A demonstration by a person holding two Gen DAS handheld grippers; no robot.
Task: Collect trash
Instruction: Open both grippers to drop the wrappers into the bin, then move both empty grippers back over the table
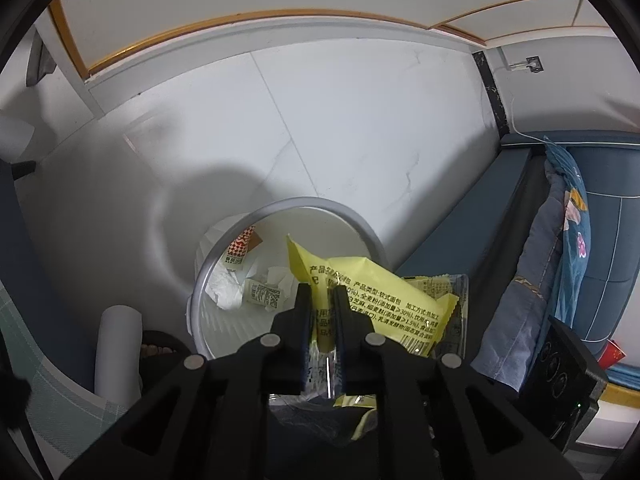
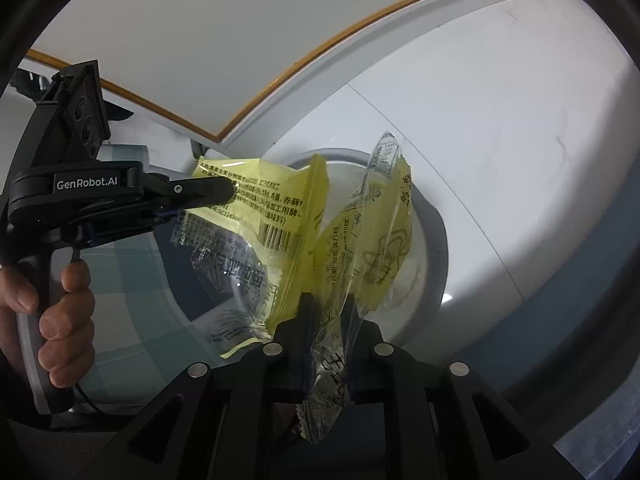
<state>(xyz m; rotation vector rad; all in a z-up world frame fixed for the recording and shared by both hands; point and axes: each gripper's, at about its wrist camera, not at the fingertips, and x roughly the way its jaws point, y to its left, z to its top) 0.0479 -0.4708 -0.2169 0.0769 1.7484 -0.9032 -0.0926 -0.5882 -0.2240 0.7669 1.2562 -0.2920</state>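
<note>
A pale tiled floor [image 1: 340, 128] lies open beyond a round white bin [image 1: 372, 236] with a grey rim, hemmed on one side by a blue sofa [image 1: 600, 240] with a quilt. The left tongs [image 1: 323, 292] pinch a crinkly yellow wrapper [image 1: 384, 300] above the bin's mouth, over crumpled paper scraps [image 1: 260, 288] inside. The right tongs [image 2: 329, 304] clamp a second wrapper [image 2: 376, 240], yellow and clear, beside the first, also above the bin.
</note>
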